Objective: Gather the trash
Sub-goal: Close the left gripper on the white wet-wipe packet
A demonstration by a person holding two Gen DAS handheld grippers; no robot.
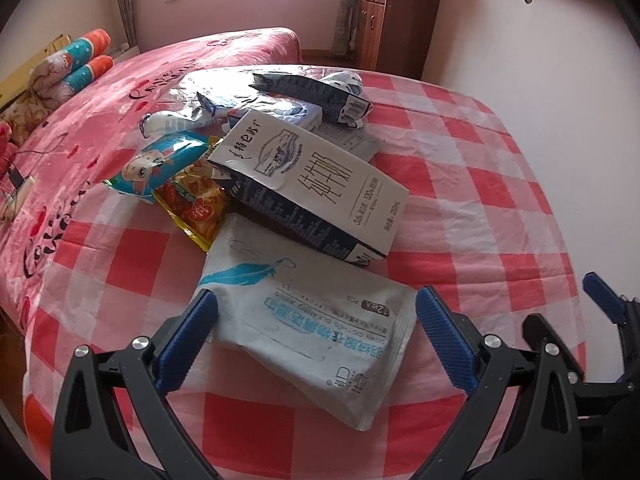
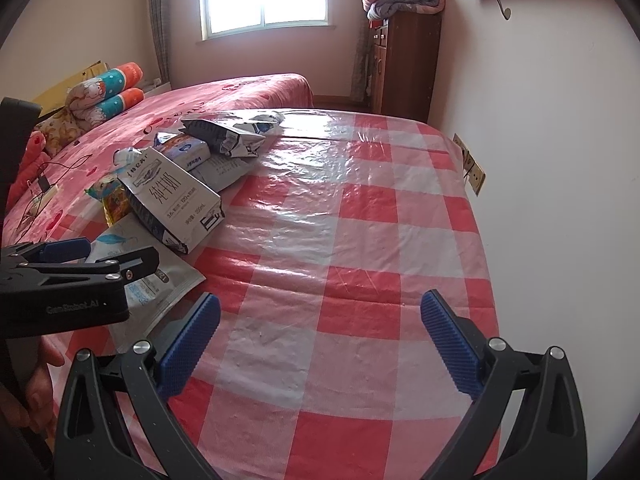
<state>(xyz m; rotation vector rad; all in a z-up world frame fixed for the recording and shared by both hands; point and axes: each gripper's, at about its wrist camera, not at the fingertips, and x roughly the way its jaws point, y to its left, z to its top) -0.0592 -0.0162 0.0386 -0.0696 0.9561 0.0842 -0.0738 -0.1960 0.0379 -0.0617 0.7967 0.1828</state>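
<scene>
Blue-padded jaws of the left gripper (image 1: pixel 316 332) stood wide apart with nothing between the pads but the near end of a white wet-wipe packet (image 1: pixel 308 328), which lay flat on the checked table (image 1: pixel 480 216). That packet was the closest piece of trash: it sat straight ahead of the left jaws, reaching from between their tips away toward the pile, its long axis running slantwise, from far left to near right, across the line of the fingers. Its far end was tucked under a white milk carton (image 1: pixel 312 184) lying on its side, with a yellow snack wrapper (image 1: pixel 192 204) and other wrappers behind.

From the right wrist view, the right gripper (image 2: pixel 320 336) was also spread open and empty, over bare cloth; the packet (image 2: pixel 160 288) lay off to its left, partly hidden by the left gripper's body.

So the left side looked the nearer one for a pick. Closing there would likely pinch the packet across its width, and the carton resting on it might drag along.
</scene>
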